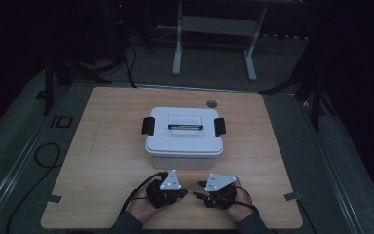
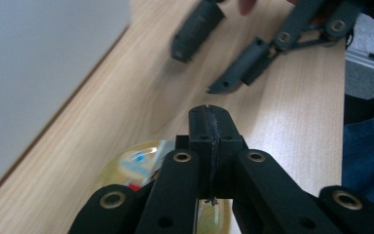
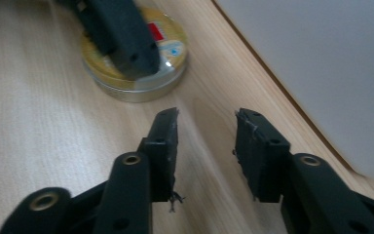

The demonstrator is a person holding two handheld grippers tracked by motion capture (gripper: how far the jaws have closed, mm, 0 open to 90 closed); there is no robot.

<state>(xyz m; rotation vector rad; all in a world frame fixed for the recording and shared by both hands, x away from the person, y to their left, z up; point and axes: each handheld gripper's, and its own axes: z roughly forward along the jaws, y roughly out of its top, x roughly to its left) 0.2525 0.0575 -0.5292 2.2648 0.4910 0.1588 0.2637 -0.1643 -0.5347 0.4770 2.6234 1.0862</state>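
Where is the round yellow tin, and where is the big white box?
round yellow tin [image 3: 168, 51], right gripper view, on the lid's right part.
big white box [image 1: 184, 134], high view, on the lid's top below the handle.

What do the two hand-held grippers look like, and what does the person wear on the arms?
Each hand-held gripper, left and right, is black, with a grey three-cornered plate on top, brass-coloured rivets along the jaw links, and a black cable. The sleeves look dark grey.
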